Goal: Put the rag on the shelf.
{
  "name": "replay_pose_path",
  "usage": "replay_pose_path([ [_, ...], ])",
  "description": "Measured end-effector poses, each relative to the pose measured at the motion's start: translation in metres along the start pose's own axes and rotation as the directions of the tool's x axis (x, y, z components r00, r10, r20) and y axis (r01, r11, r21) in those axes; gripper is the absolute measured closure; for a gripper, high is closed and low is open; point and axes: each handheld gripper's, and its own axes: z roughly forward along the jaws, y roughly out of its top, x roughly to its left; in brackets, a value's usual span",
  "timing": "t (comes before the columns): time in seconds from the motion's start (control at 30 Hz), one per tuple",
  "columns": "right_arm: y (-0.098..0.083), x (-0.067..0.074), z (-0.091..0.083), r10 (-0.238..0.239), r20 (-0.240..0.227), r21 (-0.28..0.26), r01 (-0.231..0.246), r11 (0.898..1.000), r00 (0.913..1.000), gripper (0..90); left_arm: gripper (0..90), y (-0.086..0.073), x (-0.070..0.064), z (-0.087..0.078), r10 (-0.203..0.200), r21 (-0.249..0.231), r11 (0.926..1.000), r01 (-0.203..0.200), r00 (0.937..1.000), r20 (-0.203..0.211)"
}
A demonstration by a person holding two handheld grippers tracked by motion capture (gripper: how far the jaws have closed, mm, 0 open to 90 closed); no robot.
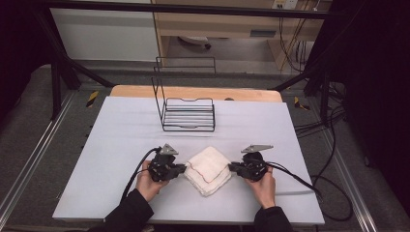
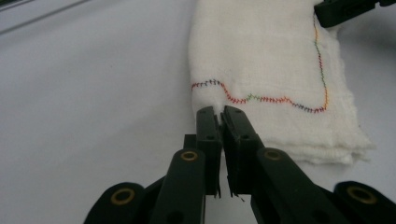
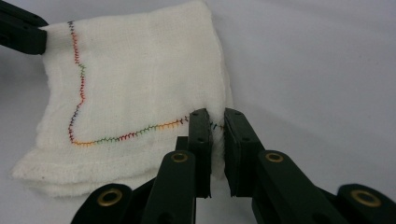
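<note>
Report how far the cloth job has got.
Done: the white cloth lies folded on the table. In hand: the left tool pinches one corner, the right tool straddles the opposite edge. Left, probably: moving it, maybe to the wire rack, which stands bare.

A folded white cloth point(image 1: 208, 170) with multicoloured stitching lies flat on the table's near middle.
</note>
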Motion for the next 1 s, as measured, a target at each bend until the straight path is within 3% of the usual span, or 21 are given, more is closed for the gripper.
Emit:
replay_pose_path([
  [0.1, 0.002, 0.001, 0.002, -0.039, 0.005, -0.013, 0.039, 0.999, 0.9992, 81.6, 84.4, -0.007, -0.007, -0.003, 0.003, -0.003, 1.0, -0.003, 0.9997, -0.026],
  [0.17, 0.002, 0.001, 0.005, -0.04, 0.009, -0.016, 0.04, 0.999, 0.9992, 80.6, 84.1, -0.009, -0.008, -0.002, 0.006, -0.002, 1.0, -0.006, 0.9992, -0.039],
  [0.33, 0.001, 0.002, 0.004, -0.054, 0.02, -0.049, 0.055, 0.997, 0.9983, 73.0, 81.0, -0.014, -0.002, 0.003, -0.005, -0.002, 1.0, 0.005, 0.9993, -0.038],
  [0.43, 0.001, 0.002, -0.005, -0.056, 0.014, -0.112, 0.057, 0.992, 0.9984, 60.2, 72.9, -0.014, 0.0, 0.001, 0.009, -0.009, 0.9999, -0.01, 0.9994, -0.034],
  [0.57, -0.004, -0.003, -0.015, -0.032, 0.026, -0.156, 0.035, 0.987, 0.9992, 43.6, 60.7, -0.011, 0.002, -0.004, 0.049, -0.029, 0.9983, -0.05, 0.998, -0.041],
  [0.63, -0.008, -0.008, -0.019, -0.01, 0.033, -0.17, 0.015, 0.985, 0.9994, 36.0, 54.2, -0.007, 0.005, -0.005, 0.051, -0.032, 0.9981, -0.052, 0.9984, -0.024],
  [0.83, -0.019, -0.02, -0.025, 0.015, 0.047, -0.164, -0.007, 0.986, 0.9988, 18.7, 33.5, 0.01, 0.013, -0.006, 0.048, -0.059, 0.9971, -0.048, 0.9988, 0.011],
  [1.0, -0.023, -0.023, -0.029, 0.015, 0.042, -0.163, -0.008, 0.987, 0.999, 9.3, 22.7, 0.025, 0.014, 0.001, 0.063, -0.07, 0.9955, -0.064, 0.9979, -0.01],
])
